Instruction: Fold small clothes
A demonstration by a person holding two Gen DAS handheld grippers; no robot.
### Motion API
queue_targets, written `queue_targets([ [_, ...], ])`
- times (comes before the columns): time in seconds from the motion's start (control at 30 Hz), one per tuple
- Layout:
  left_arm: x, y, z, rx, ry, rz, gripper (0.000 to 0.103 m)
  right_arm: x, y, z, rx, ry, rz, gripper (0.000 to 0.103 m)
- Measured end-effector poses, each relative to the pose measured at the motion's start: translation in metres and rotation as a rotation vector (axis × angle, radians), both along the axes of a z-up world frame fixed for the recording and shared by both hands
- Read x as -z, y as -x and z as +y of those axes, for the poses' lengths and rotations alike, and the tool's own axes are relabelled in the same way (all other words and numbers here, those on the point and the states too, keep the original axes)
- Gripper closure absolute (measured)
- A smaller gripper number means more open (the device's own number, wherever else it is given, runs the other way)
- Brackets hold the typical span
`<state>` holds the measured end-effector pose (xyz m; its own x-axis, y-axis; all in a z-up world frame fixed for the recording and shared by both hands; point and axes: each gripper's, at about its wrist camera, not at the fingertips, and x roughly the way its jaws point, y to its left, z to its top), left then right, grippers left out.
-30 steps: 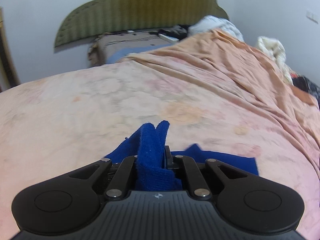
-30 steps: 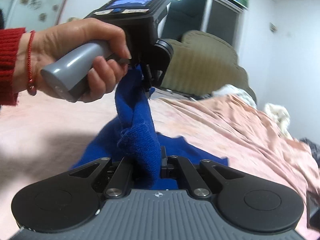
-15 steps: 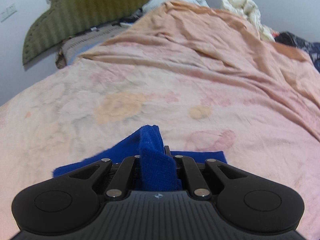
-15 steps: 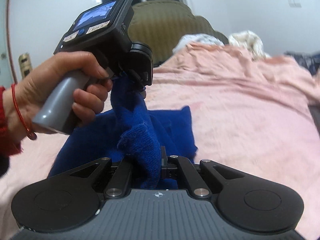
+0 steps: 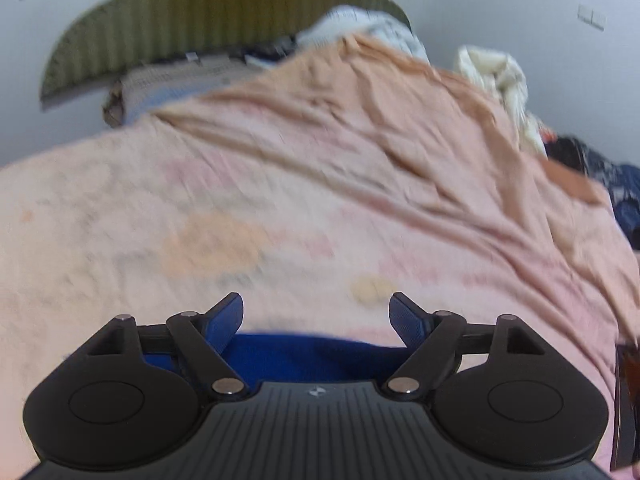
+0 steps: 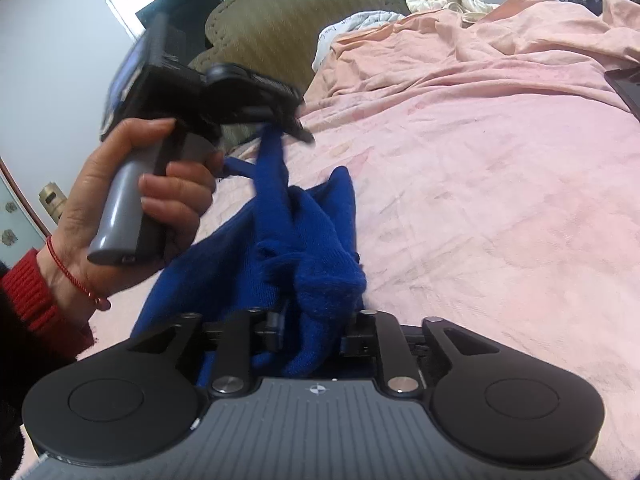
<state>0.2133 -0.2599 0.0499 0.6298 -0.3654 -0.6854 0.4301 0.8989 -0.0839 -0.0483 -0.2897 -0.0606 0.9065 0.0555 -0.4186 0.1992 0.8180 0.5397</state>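
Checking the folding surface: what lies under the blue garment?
The blue garment rests on a pink bedsheet that shows on all sides of it. Anything directly beneath it is covered. Its near end sits between the right gripper fingers.

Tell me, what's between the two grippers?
In the right wrist view, blue cloth stretches from the right gripper up to the left gripper.

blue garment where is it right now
In the right wrist view the blue garment lies bunched on the pink bedsheet, one fold between the right gripper fingers, just below the left gripper.
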Motion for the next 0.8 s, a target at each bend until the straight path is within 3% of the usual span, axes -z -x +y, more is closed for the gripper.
queue_targets([
  [0.13, -0.011, 0.005, 0.025, -0.033, -0.066, -0.046, 0.023, 0.003, 0.009, -0.008, 0.045, -0.051, -0.018, 0.049],
  [0.27, -0.005, 0.03, 0.071, -0.06, -0.126, -0.091, 0.023, 0.009, 0.012, -0.019, 0.071, -0.124, -0.038, 0.049],
  [0.37, 0.004, 0.051, 0.11, -0.084, -0.129, -0.081, 0.023, 0.01, 0.013, -0.02, 0.079, -0.13, -0.041, 0.049],
  [0.6, 0.031, 0.093, 0.192, -0.104, 0.042, 0.116, 0.023, 0.011, 0.011, -0.021, 0.074, -0.133, -0.034, 0.046],
  [0.8, 0.057, 0.118, 0.218, -0.032, 0.211, 0.27, 0.023, 0.008, 0.008, -0.029, 0.025, -0.164, -0.007, 0.045],
])
